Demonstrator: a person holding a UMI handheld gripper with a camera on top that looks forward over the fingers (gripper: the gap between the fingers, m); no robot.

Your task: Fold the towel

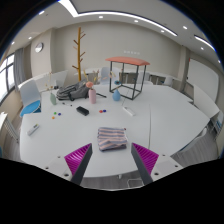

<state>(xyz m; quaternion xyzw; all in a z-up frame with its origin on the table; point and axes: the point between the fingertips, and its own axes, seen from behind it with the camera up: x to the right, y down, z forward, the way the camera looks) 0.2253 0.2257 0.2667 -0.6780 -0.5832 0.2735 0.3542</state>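
Gripper [111, 158] over the white table [165, 125] — jaws apart, gripping nothing.

The folded towel [113, 138] lies just ahead of the fingers, between their pink pads [79, 157] — not pressed by either; bottles and small items stand well beyond.

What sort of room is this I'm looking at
Probably an office or meeting room: white tables pushed together, ceiling strip lights, a wooden coat stand. The gripper is open; a folded towel lies just ahead.

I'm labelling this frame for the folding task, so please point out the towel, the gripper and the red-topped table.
towel [112, 138]: gripper view, middle of the folded cloth.
gripper [111, 158]: gripper view, midway between its open fingertips, towel just ahead.
red-topped table [129, 61]: gripper view, its red top.
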